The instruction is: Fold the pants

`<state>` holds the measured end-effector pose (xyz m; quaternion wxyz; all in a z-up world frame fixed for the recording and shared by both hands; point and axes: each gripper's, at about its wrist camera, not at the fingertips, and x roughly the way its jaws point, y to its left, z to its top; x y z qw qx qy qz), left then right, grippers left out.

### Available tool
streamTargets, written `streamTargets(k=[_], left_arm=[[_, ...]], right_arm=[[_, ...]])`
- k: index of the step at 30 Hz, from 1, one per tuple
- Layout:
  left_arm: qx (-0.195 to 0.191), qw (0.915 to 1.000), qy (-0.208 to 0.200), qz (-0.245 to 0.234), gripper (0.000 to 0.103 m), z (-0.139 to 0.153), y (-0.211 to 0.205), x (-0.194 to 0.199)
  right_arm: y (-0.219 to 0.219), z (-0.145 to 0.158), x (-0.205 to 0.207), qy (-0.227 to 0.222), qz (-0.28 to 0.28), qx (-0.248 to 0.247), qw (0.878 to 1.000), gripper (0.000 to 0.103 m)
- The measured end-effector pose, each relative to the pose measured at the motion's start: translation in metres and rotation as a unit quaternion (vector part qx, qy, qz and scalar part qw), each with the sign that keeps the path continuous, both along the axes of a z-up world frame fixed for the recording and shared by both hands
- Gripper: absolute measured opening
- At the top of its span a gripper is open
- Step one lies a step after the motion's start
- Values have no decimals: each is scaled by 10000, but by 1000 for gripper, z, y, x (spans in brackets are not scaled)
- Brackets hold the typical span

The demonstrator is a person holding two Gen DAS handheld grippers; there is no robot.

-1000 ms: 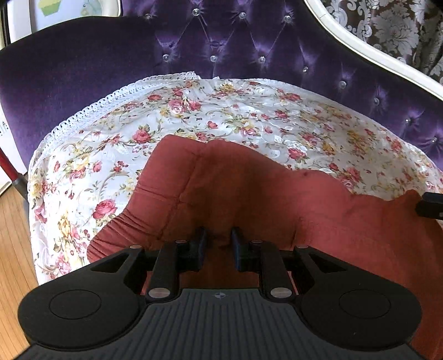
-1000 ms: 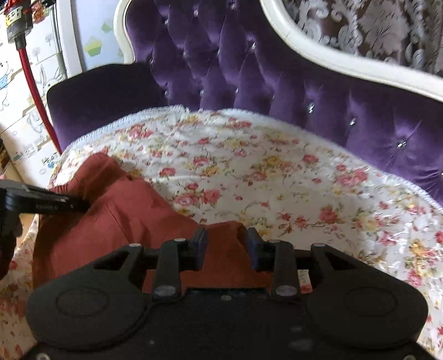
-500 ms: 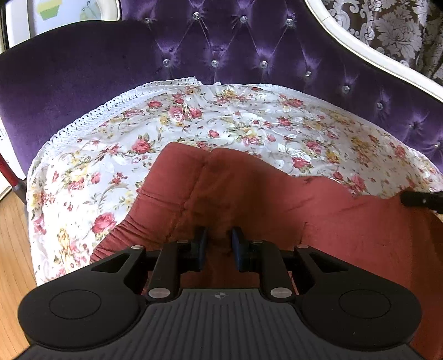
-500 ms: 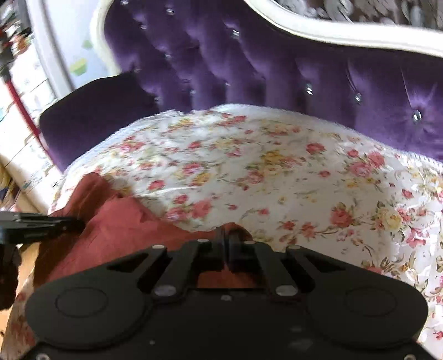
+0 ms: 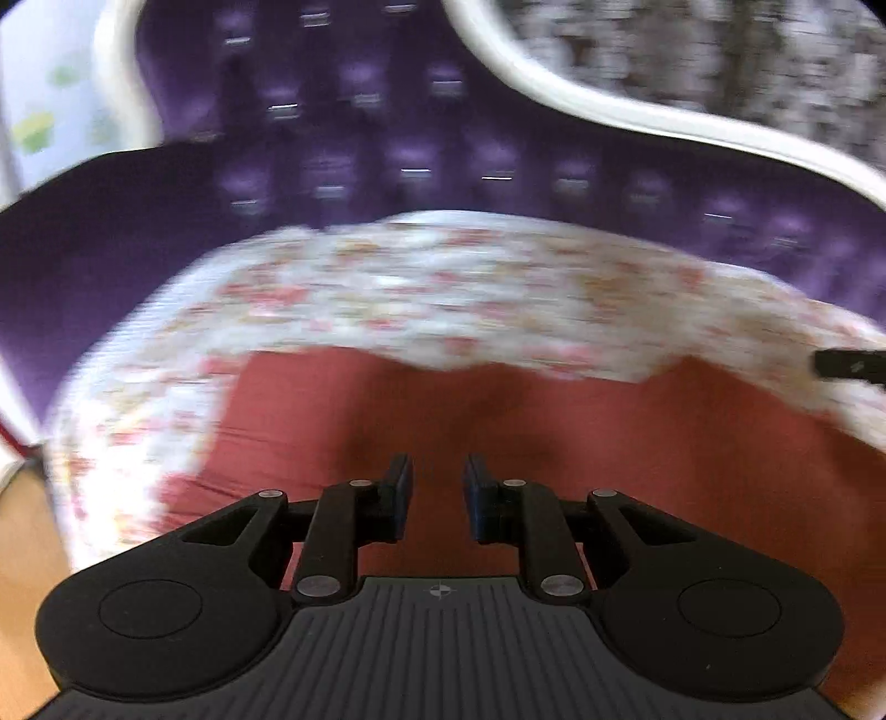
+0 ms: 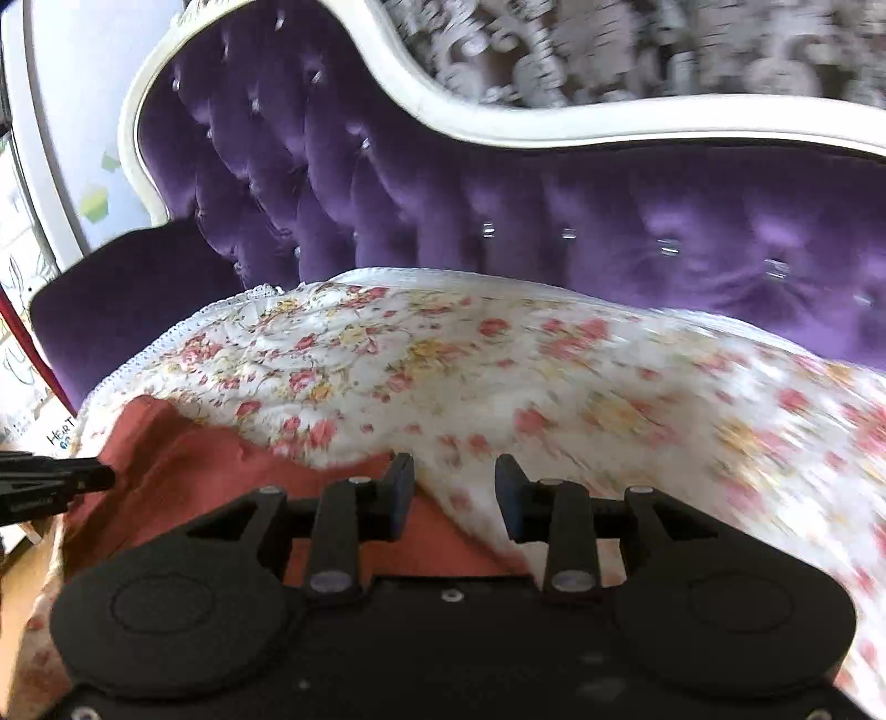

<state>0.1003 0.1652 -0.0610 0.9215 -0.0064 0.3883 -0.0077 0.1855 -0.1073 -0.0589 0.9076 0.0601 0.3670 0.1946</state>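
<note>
- Pants [image 5: 581,432]: rust-red fabric spread on the near part of the sofa seat, lying on the floral cover [image 5: 443,288]; their far edge runs wavy across the left wrist view, which is blurred.
- Left gripper [image 5: 434,487]: poised over the middle of the pants, jaws set a narrow gap apart; red cloth shows behind the gap, but whether the pads pinch any of it cannot be told.
- Right gripper [image 6: 454,487]: at the right-hand edge of the pants [image 6: 232,476], jaws opening; between them lie the cover [image 6: 554,376] and the cloth's edge, neither pressed by the pads.
- Sofa [image 6: 443,210]: purple tufted back with a white frame, at the far side; patterned wallpaper [image 6: 609,44] beyond.
- Wooden floor [image 5: 22,531]: visible near left.
</note>
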Motion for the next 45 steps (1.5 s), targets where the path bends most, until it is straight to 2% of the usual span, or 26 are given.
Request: streamTargets(k=[3,6,8,10,13,16,19,23,26,28,33,36,41,43,44,45], left_arm=[[-276,9968,174,-726,20,-7,-37,-10],[11,9917,444,-1207,20,-28,-64,-18],[273,9893,661,-1268,20,-44,-69,-18],[185,9902,558,-1267,20,-50,-64,-20],[98,9911,642,-1159,20,-48,-62,-18],[213,9917,639,-1098,20,-47,-69,-20],[281,9922,621,-1040,20,-46,-73,-22],[224,9926,619,-1017,20,-47,-70,-20],[181,9927,646,-1002,20,-47,-68,-20],[189,9927,666,-987,20,-46,-69,-20],[305,9922,657,-1018,20,-47,-72,-21],[299,9920,651,-1039,20,-47,-71,-20],[300,9916,673,-1063,20,-47,-71,-19],[304,9916,660,-1069,20,-47,-72,-19],[303,9916,650,-1078,20,-47,-72,-19],[291,9917,640,-1080,20,-47,-71,-20]], right_arm=[[-29,4,-48,203,-131,-48,9997,36],[-45,-8,-99,411,-202,-535,9975,36],[-57,-22,-127,721,-284,-990,9921,35],[-74,-33,-154,994,-446,-1289,9857,33],[-106,-23,-185,1054,-837,-1141,9843,34],[-149,-3,-213,837,-1546,-1068,9786,35],[-206,14,-240,613,-2415,-1019,9631,40],[-292,17,-272,624,-3517,-805,9305,44],[-345,4,-287,793,-3993,-686,9108,46],[-368,-7,-292,919,-4159,-562,9030,46],[-389,-36,-296,1112,-4060,148,9070,48],[-384,-41,-296,998,-3967,119,9124,50],[-375,-37,-306,1160,-3542,498,9266,50],[-370,-36,-306,1208,-3431,504,9301,47],[-367,-35,-304,1197,-3430,396,9308,23],[-365,-34,-303,1175,-3449,286,9308,6]])
